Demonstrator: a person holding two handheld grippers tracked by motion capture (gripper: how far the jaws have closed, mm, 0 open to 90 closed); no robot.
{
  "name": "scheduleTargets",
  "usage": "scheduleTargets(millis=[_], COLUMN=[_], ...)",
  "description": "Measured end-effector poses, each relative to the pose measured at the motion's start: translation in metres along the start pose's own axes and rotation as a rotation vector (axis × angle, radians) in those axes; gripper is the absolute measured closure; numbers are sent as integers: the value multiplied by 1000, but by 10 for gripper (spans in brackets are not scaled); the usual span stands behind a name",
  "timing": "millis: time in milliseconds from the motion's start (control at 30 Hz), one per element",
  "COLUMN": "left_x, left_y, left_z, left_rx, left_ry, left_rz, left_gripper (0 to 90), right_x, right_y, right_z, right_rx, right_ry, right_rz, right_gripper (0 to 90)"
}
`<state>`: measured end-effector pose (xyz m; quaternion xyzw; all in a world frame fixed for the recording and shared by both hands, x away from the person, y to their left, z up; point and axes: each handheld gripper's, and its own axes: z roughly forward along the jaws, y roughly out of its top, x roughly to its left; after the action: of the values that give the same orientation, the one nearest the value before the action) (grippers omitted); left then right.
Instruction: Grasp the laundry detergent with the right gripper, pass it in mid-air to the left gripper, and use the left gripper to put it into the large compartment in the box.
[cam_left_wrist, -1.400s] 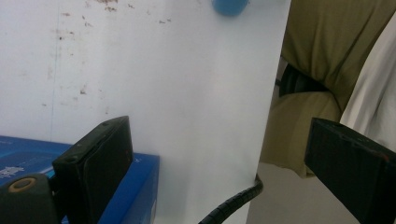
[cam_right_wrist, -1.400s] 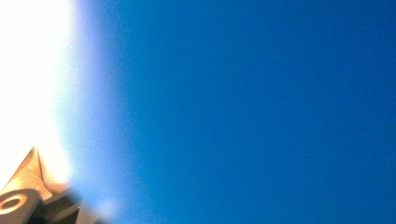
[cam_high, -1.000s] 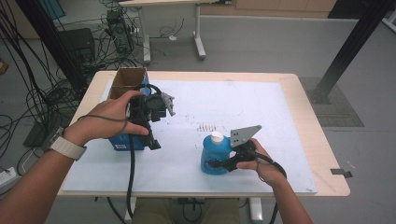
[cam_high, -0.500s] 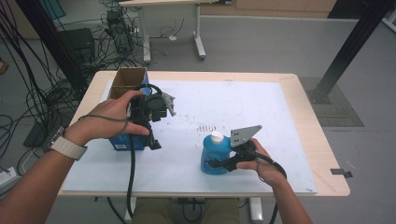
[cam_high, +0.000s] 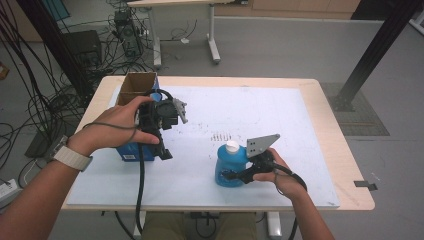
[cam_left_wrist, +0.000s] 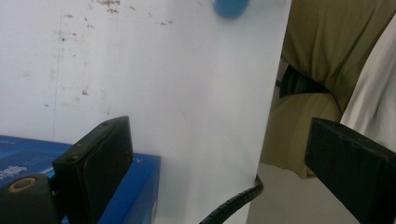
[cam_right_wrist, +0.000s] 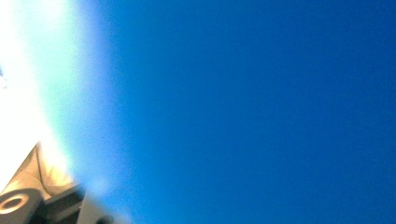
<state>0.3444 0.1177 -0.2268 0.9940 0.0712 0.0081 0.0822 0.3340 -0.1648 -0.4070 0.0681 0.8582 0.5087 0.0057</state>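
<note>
Nothing has shifted since the earlier frames: both hands and the objects sit where they were.

The right gripper (cam_high: 239, 173) is clenched on the blue plastic bottle with a white cap (cam_high: 229, 165), which stands upright on the white sheet (cam_high: 280, 120) near the near edge, a little right of centre. In the right gripper view the bottle's blue wall (cam_right_wrist: 243, 107) lies right against the camera.

The left gripper (cam_high: 162, 150) hangs released, its jaws wide apart with nothing between them, over the near right corner of the blue cardboard box (cam_high: 129, 151) at the left side of the sheet. In the left gripper view one jaw hovers over that box (cam_left_wrist: 135, 186).

An open brown cardboard box (cam_high: 136, 85) stands at the far left corner of the wooden table (cam_high: 345, 150). The far and right parts of the sheet lie free, with only faint dark marks (cam_high: 222, 136).

The left forearm reaches in from the near left, wrist bent, hand wrapped over the gripper's body. The right hand (cam_high: 275, 172) lies low just right of the bottle, holding its gripper level and pointing left.
</note>
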Motion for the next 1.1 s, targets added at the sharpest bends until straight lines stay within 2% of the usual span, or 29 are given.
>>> scheduleTargets(millis=[567, 1100], left_x=[-1, -1], left_y=[2, 0], left_z=[-2, -1], left_rx=[6, -2], left_ry=[2, 3], left_rz=[8, -7], left_gripper=[85, 85], right_x=[0, 0], right_y=[0, 1], right_z=[0, 0], right_rx=[2, 6], right_ry=[3, 1], right_rz=[-5, -10], right_gripper=[434, 432])
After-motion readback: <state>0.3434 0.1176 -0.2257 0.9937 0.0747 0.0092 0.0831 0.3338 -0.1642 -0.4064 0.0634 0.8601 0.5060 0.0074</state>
